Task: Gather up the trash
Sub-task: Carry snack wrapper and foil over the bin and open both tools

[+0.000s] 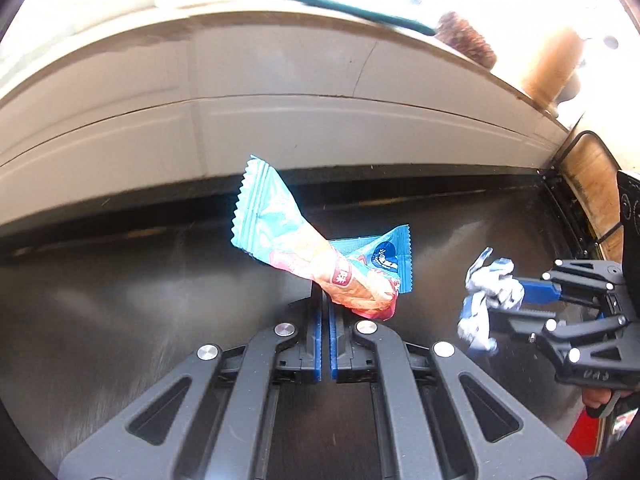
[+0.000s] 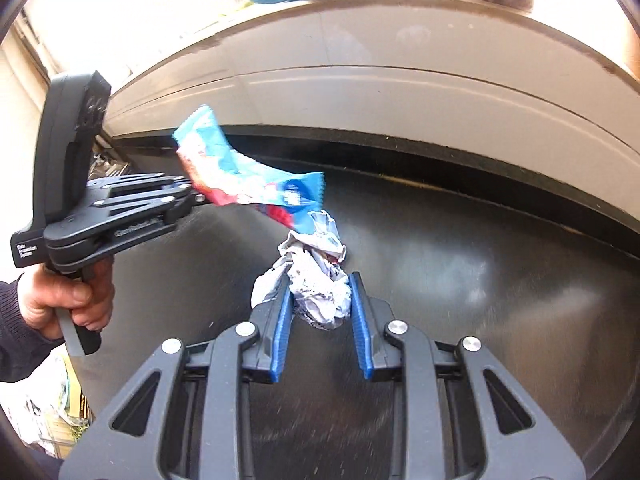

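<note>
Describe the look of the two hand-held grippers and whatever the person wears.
Each hand-held gripper, left and right, has a dark grey plastic linkage with silver rivets and ribbed blue pads. White lettering marks the left one's side. The person's sleeve is dark knit.

wrapper [image 1: 280, 232]: glossy printed plastic film, creased, at twelve o'clock above the left pads
paper ball [image 2: 320, 280]: crumpled, matt white paper
gripper pads [image 2: 282, 332]: ribbed blue plastic
gripper frame [image 1: 256, 392]: matt black plastic
surface below [image 1: 100, 300]: dark, smooth, reflective
</note>
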Demonstrator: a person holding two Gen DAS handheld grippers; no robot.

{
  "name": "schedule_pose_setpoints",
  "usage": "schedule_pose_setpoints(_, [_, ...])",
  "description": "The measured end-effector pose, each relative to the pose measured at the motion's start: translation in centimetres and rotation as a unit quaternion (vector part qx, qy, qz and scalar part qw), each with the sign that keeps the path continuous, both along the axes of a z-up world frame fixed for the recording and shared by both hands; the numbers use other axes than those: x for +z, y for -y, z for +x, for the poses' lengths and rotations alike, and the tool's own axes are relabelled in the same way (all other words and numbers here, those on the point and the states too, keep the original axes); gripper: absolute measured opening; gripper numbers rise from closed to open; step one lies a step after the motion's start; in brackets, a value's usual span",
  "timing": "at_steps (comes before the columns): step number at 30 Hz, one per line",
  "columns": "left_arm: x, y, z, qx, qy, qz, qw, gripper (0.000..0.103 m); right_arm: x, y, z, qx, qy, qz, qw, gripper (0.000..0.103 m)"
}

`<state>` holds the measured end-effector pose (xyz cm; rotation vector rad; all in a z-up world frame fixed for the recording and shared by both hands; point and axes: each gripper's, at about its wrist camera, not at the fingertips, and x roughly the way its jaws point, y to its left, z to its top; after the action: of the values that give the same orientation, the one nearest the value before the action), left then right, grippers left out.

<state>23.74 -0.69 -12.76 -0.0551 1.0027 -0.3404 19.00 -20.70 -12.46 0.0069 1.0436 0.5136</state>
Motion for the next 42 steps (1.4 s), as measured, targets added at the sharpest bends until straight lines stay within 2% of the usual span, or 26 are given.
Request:
schedule_pose_setpoints(8, [3.7,-3.1,-11.2,0.07,0.025,0.033,0.9967,0.001,2.4,-1.8,-5.1,0.036,0.022,-0.003,0.999,0.028])
schedule_pose_setpoints(12, [4.2,-4.4,-16.5,0.118,0.025,0.042,0.9918,0.001,3.1,-3.6,-7.8,0.07,0.028,-0.003,0.997,0.028])
schedule_pose_setpoints(18, [4.5,-7.8,-24.5,0.2,0.02,0.059,0.9778,0.001,3.7,-8.5,-12.6,0.146,0.027,0.002,0.989,0.028])
schedule_pose_setpoints(22, [4.8,-10.5,-29.9,0.256,0.017,0.073,0.9638,0.001,4.0,-13.1,-15.6,0.212,0.021,0.007,0.977,0.028])
schedule_pose_setpoints(24, [4.9,-12.3,-33.0,0.29,0.014,0.076,0.9538,0.001,4.1,-15.3,-16.8,0.242,0.018,0.009,0.97,0.028])
schedule_pose_setpoints(28, [4.9,-15.6,-39.1,0.364,0.004,0.077,0.9284,0.001,4.0,-21.8,-21.0,0.33,0.01,0.011,0.944,0.028])
schedule_pose_setpoints(31, [4.4,-17.9,-43.9,0.416,-0.009,0.081,0.9057,0.001,3.8,-26.1,-23.8,0.388,0.004,0.011,0.922,0.028])
schedule_pose_setpoints(36, [2.8,-21.8,-52.2,0.5,-0.044,0.074,0.8618,0.001,2.5,-33.2,-29.2,0.476,-0.017,0.008,0.879,0.028])
schedule_pose_setpoints(37, [2.1,-22.8,-54.1,0.517,-0.054,0.073,0.851,0.001,2.0,-34.8,-30.6,0.493,-0.023,0.006,0.87,0.028])
schedule_pose_setpoints(40, [0.1,-24.7,-58.0,0.55,-0.074,0.067,0.8294,0.001,0.2,-38.6,-34.1,0.529,-0.04,-0.004,0.848,0.028])
schedule_pose_setpoints(42, [-1.6,-25.8,-59.9,0.563,-0.087,0.064,0.8194,0.001,-1.4,-40.9,-36.0,0.544,-0.044,-0.015,0.838,0.028])
